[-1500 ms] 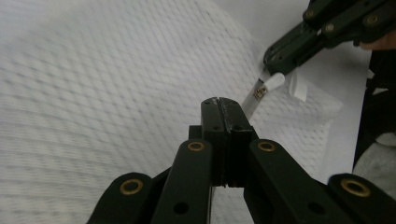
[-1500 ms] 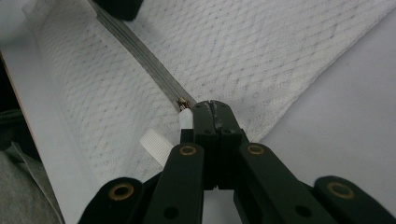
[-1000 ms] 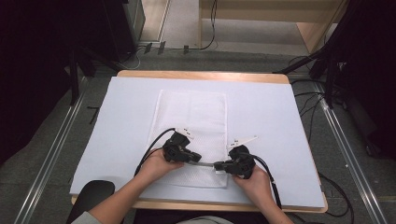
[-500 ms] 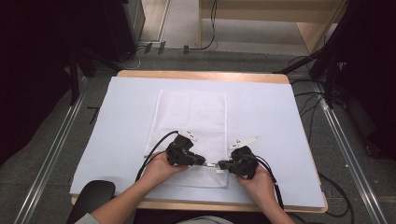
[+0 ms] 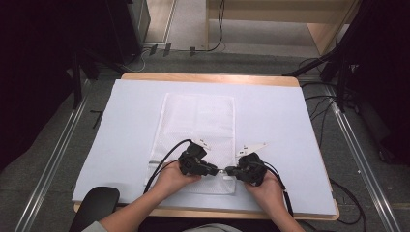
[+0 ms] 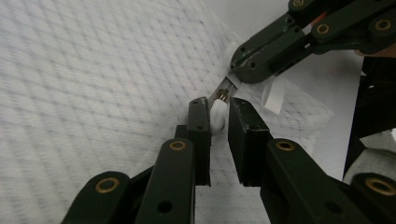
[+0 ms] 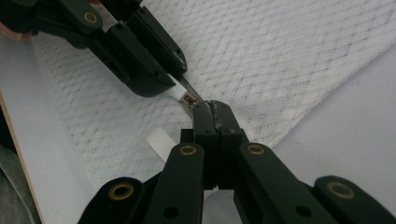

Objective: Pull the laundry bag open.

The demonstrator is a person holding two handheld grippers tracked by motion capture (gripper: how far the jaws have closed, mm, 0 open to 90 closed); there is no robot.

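A sheet lies on the desk and covers most of its top. A mesh bag lies flat on the sheet, in the middle, with its long side running from the near edge toward the far edge. The two hands come in from the near edge. The left tool sits over the bag's near end, left of the right tool. Their tips point at each other and almost meet. Between the tips sits the zip pull, at the bag's near right part. A small tag lies on the bag just beside the right tool.
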